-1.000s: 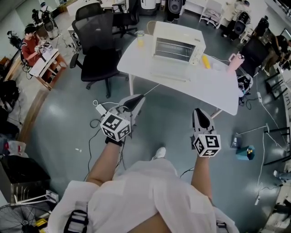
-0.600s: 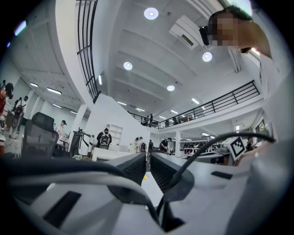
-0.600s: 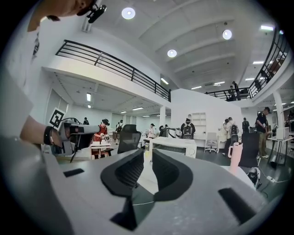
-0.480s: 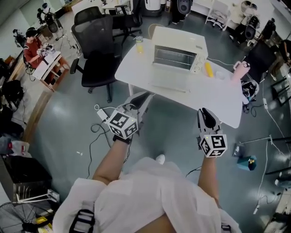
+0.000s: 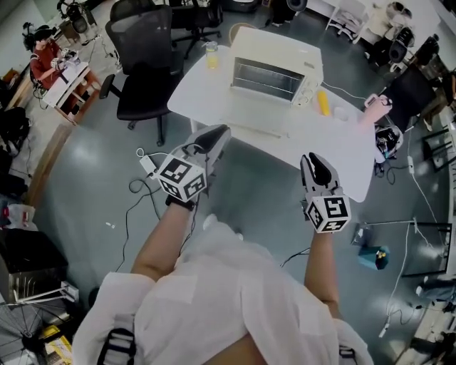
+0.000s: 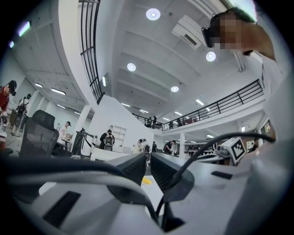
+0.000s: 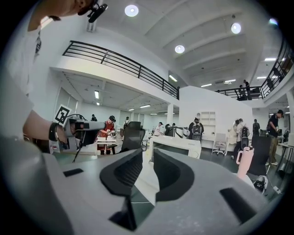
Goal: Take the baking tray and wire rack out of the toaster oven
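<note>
Head view looks steeply down — the 2 gripper views look level; all share the table point(image 5: 285, 150).

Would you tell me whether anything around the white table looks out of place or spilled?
Nothing spilled or toppled: the toaster oven sits upright on the table. Only a power strip lies loose on the floor.

- Grey glossy floor point(image 5: 78, 185) under me, loose cables point(image 5: 139, 189) trailing over it on my left
- White table point(image 5: 335, 142) ahead, a black office chair point(image 5: 142, 64) at its far left
- Wooden desk point(image 5: 68, 89) far left
- White walls point(image 7: 206, 98), a black-railed gallery point(image 7: 124, 62) above, round ceiling lights point(image 7: 131, 10) lit
</note>
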Available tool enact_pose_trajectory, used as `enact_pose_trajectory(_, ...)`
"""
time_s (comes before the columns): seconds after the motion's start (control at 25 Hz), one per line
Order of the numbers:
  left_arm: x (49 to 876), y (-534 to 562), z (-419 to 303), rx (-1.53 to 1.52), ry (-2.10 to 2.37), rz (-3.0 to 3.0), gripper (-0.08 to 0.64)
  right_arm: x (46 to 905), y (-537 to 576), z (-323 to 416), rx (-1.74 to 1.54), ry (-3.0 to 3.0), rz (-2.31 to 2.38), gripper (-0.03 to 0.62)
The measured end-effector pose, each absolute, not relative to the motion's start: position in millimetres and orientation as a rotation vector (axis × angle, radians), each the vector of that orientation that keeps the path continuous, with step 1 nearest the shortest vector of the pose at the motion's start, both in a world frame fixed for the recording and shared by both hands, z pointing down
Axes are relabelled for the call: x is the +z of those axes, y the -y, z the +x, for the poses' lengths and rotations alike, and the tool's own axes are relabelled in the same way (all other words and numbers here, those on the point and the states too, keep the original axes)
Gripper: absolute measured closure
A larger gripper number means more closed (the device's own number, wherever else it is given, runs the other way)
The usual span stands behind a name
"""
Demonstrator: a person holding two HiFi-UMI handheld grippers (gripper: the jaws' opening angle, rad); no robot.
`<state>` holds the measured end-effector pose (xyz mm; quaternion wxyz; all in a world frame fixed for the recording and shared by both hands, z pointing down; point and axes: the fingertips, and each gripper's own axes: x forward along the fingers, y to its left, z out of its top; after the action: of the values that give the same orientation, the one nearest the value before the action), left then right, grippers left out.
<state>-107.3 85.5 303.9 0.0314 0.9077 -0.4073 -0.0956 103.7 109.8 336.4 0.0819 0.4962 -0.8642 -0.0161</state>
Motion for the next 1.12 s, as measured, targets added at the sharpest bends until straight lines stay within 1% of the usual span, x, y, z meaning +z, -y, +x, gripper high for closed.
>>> enact_pose_trajectory(0.12, 309.1, -75.7, -96.4, -0.3, 1.23, 2.787, 0.546, 340.4, -99.5, 111.4, -0.045, 2.575, 1.462, 0.515)
enact_pose_trajectory(0.48, 320.0, -30.2, -93.8, -0.283, 1.176, 2.785, 0.546, 358.4, -58.4, 99.7, -0.033, 2.555, 1.412, 0.511)
enact_pose_trajectory(1.12, 357.9, 125.5, -99.6, -0.195, 1.046, 2.796, 0.546, 391.2, 99.5, 62.9, -0.086, 2.459, 1.315, 0.491)
